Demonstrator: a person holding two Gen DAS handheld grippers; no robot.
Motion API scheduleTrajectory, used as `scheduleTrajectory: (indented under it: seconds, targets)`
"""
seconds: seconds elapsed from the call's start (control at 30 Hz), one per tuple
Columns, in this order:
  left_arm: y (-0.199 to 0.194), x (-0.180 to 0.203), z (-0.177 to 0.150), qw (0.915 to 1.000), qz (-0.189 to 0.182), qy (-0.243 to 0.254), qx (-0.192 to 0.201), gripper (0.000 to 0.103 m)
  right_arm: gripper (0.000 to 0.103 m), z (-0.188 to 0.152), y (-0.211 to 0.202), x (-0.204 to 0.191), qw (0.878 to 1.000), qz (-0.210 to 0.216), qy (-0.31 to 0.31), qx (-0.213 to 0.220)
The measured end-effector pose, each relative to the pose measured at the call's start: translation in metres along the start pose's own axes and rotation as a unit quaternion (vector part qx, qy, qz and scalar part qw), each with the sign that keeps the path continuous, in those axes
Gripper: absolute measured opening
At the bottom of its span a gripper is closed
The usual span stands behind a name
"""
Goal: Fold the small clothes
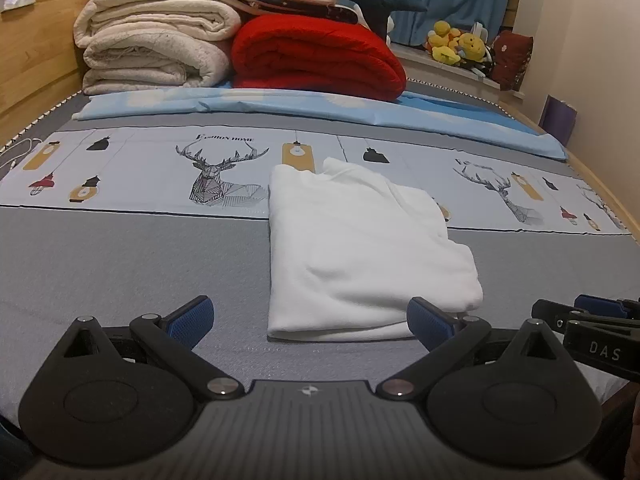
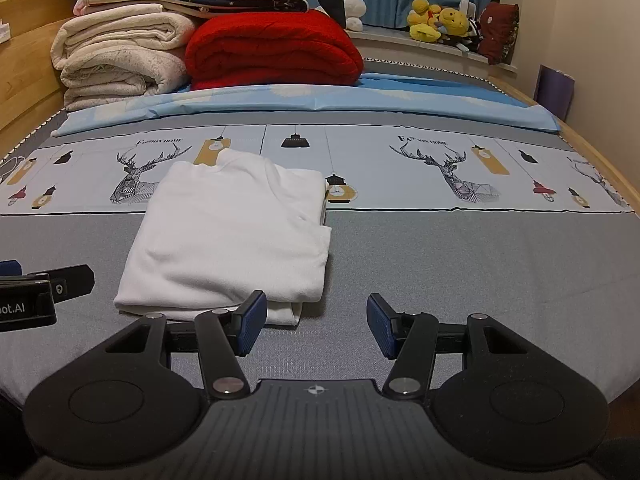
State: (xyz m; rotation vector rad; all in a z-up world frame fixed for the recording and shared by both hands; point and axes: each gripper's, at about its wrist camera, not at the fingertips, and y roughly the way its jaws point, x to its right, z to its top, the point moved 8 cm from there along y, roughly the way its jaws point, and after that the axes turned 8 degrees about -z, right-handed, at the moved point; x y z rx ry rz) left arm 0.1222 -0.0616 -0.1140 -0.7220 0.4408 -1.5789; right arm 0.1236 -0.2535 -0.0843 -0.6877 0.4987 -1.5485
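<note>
Holding the left gripper [image 1: 310, 320] and right gripper [image 2: 317, 326] spread and empty, we kept both just before the folded white garment [image 1: 352, 248] on the bed [image 1: 120, 264].

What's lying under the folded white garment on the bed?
The white garment rests on the grey bedsheet, its far end overlapping the deer-print band. Whatever print lies directly beneath is covered. Both grippers, left and right, are open and apart from it.

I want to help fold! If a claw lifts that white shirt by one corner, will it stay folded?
Probably not. The white shirt looks soft and creased, so it would likely droop and unfold. It seems light. Its layers sit loosely stacked, so pushing might slide them apart.
</note>
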Motion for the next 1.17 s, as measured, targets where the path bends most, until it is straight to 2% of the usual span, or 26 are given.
scheduleTrajectory:
  seconds: [1.17]
  targets:
    - [-0.0036,0.0047,-0.0004,1.0000,-0.006,0.004,0.003,0.103,0.057,0.0005,-0.0007,-0.0009,1.000,-0.001,0.000,0.000]
